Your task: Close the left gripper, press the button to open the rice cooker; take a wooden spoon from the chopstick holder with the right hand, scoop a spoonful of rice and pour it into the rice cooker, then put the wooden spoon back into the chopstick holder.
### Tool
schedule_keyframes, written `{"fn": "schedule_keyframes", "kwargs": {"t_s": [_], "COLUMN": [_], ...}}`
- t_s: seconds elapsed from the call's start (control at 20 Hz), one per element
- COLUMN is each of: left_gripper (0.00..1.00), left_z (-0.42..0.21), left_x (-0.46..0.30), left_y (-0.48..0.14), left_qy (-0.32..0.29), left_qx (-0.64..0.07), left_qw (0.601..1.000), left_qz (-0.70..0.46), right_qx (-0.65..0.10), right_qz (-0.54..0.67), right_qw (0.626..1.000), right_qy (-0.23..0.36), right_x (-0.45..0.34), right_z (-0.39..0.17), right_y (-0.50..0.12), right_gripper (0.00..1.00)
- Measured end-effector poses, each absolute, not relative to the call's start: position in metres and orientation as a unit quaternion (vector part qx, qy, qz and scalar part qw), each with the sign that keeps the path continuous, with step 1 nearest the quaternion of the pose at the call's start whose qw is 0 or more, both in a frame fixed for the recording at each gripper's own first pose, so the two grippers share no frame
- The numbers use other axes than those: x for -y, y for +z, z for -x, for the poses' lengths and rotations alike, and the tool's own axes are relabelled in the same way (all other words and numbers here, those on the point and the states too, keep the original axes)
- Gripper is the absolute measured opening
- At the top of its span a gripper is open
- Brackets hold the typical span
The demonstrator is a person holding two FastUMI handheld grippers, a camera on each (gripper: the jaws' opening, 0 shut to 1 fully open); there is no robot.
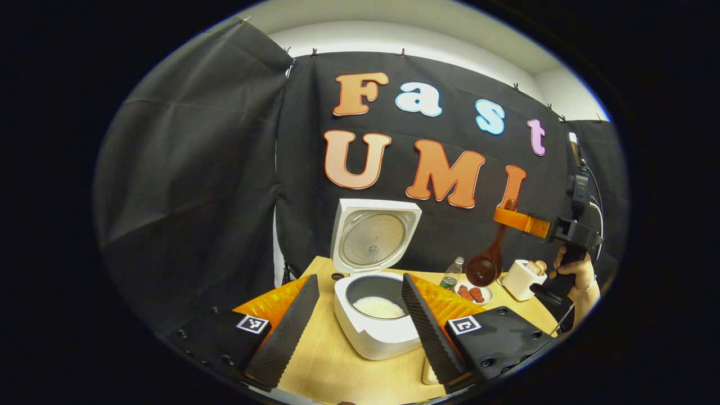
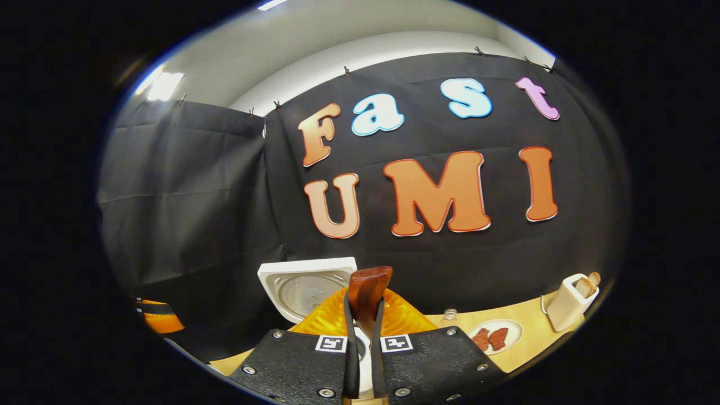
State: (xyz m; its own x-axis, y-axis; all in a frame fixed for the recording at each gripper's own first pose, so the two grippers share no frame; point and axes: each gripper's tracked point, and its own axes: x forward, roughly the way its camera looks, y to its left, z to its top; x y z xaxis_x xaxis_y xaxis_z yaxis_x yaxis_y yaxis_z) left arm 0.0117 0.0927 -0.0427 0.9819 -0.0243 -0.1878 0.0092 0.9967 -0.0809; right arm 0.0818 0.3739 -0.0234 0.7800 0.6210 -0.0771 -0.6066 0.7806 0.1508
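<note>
The white rice cooker (image 1: 376, 337) stands on the wooden table with its lid (image 1: 374, 239) raised, and white rice (image 1: 378, 307) lies in the inner pot. My left gripper (image 1: 360, 320) is open, with one finger on each side of the cooker and nothing between them. To the right and higher, my right gripper (image 1: 523, 222) is shut on the handle of a dark wooden spoon (image 1: 488, 264), which hangs bowl-down above the table. I see no rice in the bowl. In the right gripper view the spoon handle (image 2: 368, 289) stands upright, clamped in my right gripper (image 2: 364, 308), with the cooker lid (image 2: 304, 281) behind.
A white box-shaped holder (image 1: 522, 279) with pale brown pieces stands at the back right, also seen as the holder (image 2: 569, 306). A plate of red food (image 1: 475, 293) and a small bottle (image 1: 451, 274) sit behind the cooker. A hand (image 1: 574, 273) holds the right gripper.
</note>
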Motion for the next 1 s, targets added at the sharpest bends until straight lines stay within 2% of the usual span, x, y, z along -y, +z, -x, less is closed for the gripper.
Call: {"fn": "schedule_keyframes", "kwargs": {"t_s": [0.6,1.0], "left_gripper": [1.0,1.0], "left_z": [-0.017,-0.022], "left_x": [-0.047,-0.029], "left_y": [-0.04,-0.035], "left_qy": [-0.046,-0.06], "left_qx": [-0.091,-0.092], "left_qw": [0.993,0.993], "left_qz": [0.055,0.041], "right_qx": [-0.121,-0.167], "right_qz": [-0.093,-0.12], "right_qw": [0.972,0.973], "right_qy": [0.177,0.103], "right_x": [-0.189,-0.122], "right_z": [-0.067,-0.049], "right_y": [-0.1,-0.181], "right_gripper": [0.07,0.08]}}
